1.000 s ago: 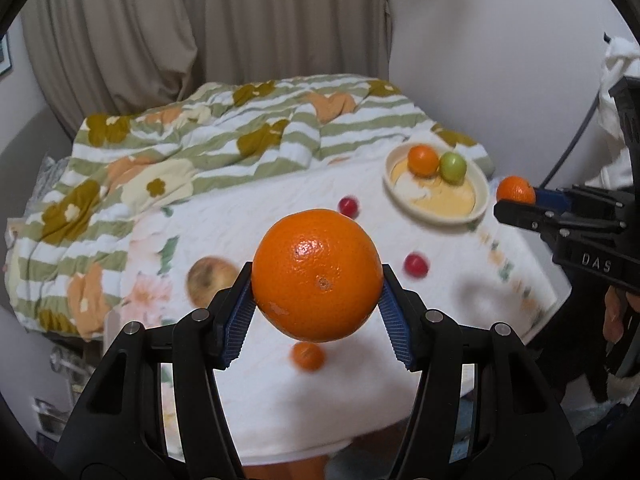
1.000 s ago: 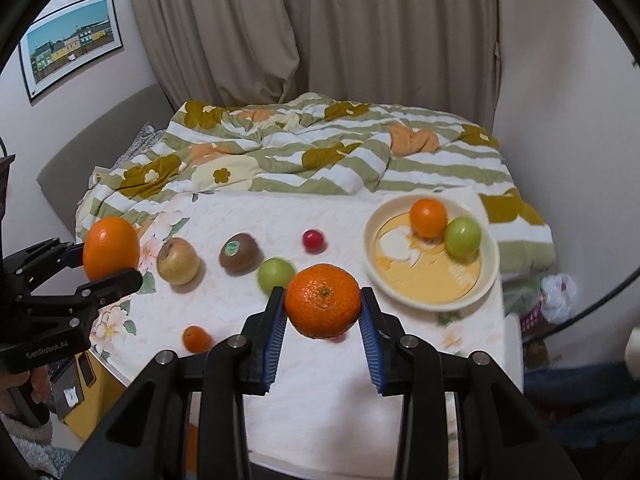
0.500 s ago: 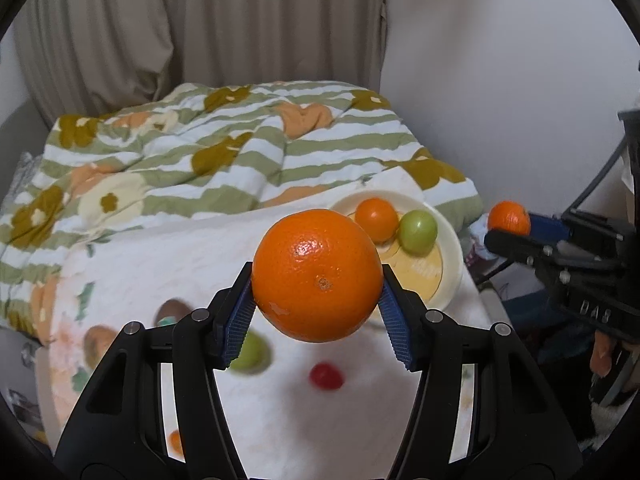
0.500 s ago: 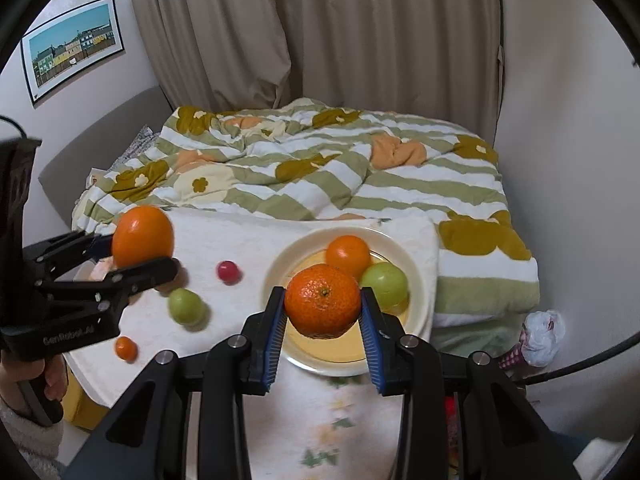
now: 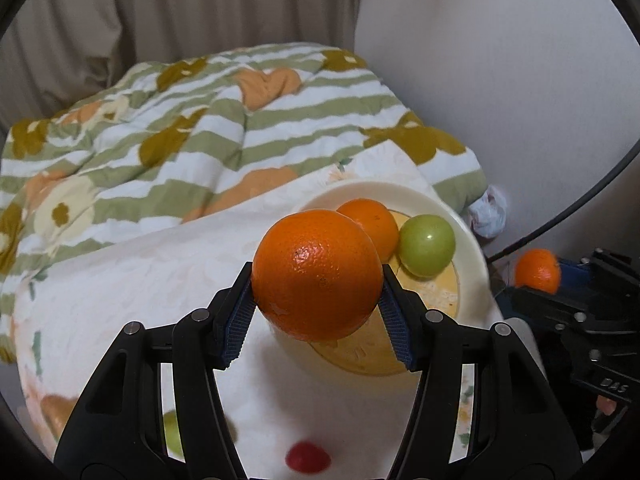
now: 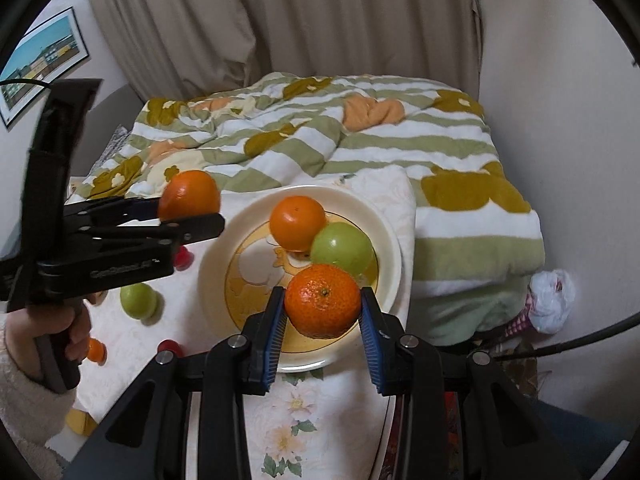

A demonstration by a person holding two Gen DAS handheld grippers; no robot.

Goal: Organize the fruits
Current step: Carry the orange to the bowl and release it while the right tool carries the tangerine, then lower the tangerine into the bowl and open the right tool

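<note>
Left gripper point(image 5: 318, 312) clamping large round orange point(image 5: 318, 274), right gripper point(image 6: 323, 316) clamping small mandarin point(image 6: 323, 300), both hovering over cream ceramic plate point(image 6: 384, 236); crowded plate risking dropped fruits colliding, rolling off.

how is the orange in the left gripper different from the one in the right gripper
The left gripper's orange looks smoother and glossier; the right gripper's mandarin is duller, pebbly, with a green stem dot facing the camera. In the right wrist view the orange hangs off the plate's left rim, while the mandarin sits over the plate. Both are clamped between blue pads.
</note>
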